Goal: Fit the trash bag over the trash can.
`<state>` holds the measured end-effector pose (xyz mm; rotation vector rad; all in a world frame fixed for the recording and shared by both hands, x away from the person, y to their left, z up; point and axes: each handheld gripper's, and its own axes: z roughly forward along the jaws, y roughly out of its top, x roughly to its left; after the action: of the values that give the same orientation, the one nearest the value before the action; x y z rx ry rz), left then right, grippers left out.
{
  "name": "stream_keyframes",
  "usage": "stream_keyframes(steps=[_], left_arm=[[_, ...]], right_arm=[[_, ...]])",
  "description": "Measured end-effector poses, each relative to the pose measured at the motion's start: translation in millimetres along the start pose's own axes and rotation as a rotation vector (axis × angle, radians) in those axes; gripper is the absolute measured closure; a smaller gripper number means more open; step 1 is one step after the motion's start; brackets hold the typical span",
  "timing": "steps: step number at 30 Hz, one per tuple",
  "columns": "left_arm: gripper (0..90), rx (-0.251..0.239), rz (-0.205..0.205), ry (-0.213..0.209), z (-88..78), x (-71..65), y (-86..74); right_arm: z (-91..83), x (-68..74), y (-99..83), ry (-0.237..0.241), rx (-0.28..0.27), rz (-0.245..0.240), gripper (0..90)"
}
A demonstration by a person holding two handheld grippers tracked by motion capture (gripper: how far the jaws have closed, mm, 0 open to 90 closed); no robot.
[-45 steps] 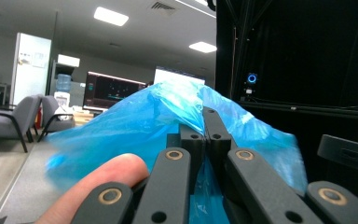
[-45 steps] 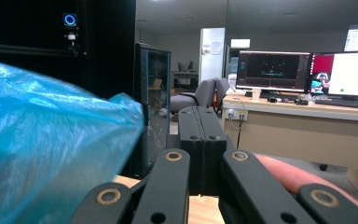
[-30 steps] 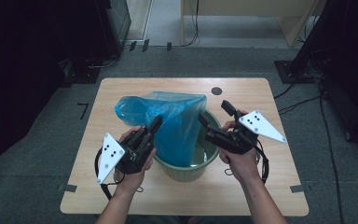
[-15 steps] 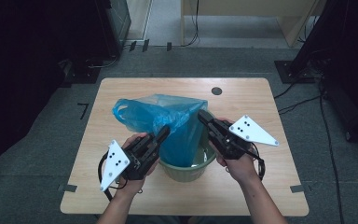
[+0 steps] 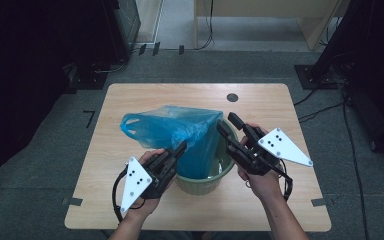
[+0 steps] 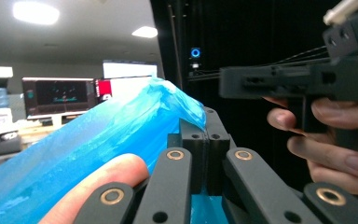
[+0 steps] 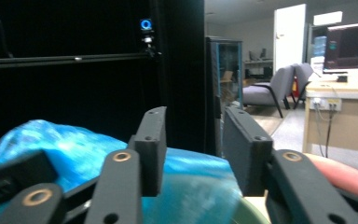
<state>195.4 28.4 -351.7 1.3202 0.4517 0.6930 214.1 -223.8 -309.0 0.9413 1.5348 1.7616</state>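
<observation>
Step in hand, by guess: lining round green plastic bin [image 5: 202, 181] with thin blue plastic bag [image 5: 180, 131].

Left gripper [image 5: 179, 149] fingers [image 6: 204, 154] clenched on bag edge at near rim of bin.

Right gripper [image 5: 227, 127] fingers [image 7: 151, 140] just been opening, now apart, nothing between, poised beside bag's far corner.

Next move likely: close right fingers on loose edge, pull over rim, keep left pinch firm.

Bag crinkly, see-through, bunched, half inside bin, rest draped out to left. Bin near front middle of pale wooden worktop [image 5: 130, 100].
</observation>
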Motion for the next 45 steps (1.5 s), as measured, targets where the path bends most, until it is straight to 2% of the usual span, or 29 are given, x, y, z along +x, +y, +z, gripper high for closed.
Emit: stream_keyframes(steps=[2, 5, 9, 13, 14, 15, 18, 20, 23, 26, 32, 37, 39, 43, 45], left_arm=[[90.0, -0.008, -0.007, -0.009, 1.7, -2.6, 0.1], [90.0, -0.016, -0.041, -0.013, 3.1, -1.2, 0.4], [90.0, -0.027, -0.067, -0.009, 5.6, 1.9, 2.9], [90.0, -0.046, -0.086, -0.030, 7.2, 2.7, 8.0], [90.0, -0.051, -0.091, -0.037, 7.4, 2.9, 9.0], [90.0, -0.062, -0.104, -0.046, 7.3, 3.1, 9.7], [90.0, -0.079, -0.135, -0.066, 7.4, 4.7, 10.4], [90.0, -0.077, -0.135, -0.068, 8.1, 4.5, 10.1], [89.8, -0.073, -0.137, -0.064, 9.1, 4.0, 9.2], [85.1, -0.082, -0.146, -0.062, 8.4, 5.6, 9.5], [76.5, -0.077, -0.131, -0.029, 2.8, 12.1, 7.6], [68.1, -0.061, -0.144, 0.034, -9.5, 24.5, -3.1], [66.9, -0.057, -0.140, 0.079, -16.3, 30.9, -9.1], [65.1, -0.044, -0.164, 0.129, -26.1, 42.7, -17.8], [62.3, -0.032, -0.182, 0.141, -28.6, 48.9, -22.0]], right_arm=[[0.7, 5.4, 2.7, 0.024, 0.003, -0.014, 50.2], [2.2, 10.3, 0.7, 0.049, 0.017, -0.045, 38.3], [3.6, 10.1, -6.9, 0.113, 0.038, -0.038, 20.4], [7.3, 10.6, -12.6, 0.181, 0.081, -0.035, 17.9], [8.4, 10.3, -13.7, 0.189, 0.087, -0.035, 19.8], [9.1, 10.6, -14.9, 0.189, 0.088, -0.033, 27.0], [9.0, 13.5, -18.7, 0.210, 0.084, -0.059, 56.4], [9.5, 17.4, -20.2, 0.224, 0.089, -0.099, 70.6], [9.8, 21.9, -21.4, 0.212, 0.100, -0.138, 88.3], [8.4, 21.4, -21.0, 0.181, 0.082, -0.154, 90.0], [0.5, 8.4, -18.3, 0.122, 0.022, -0.121, 90.0], [-10.8, -3.3, -18.4, 0.093, -0.009, -0.104, 90.0], [-14.6, -7.6, -19.3, 0.078, -0.014, -0.101, 90.0], [-21.2, -16.3, -19.6, 0.056, -0.031, -0.101, 90.0], [-23.8, -18.8, -18.9, 0.056, -0.043, -0.093, 90.0]])
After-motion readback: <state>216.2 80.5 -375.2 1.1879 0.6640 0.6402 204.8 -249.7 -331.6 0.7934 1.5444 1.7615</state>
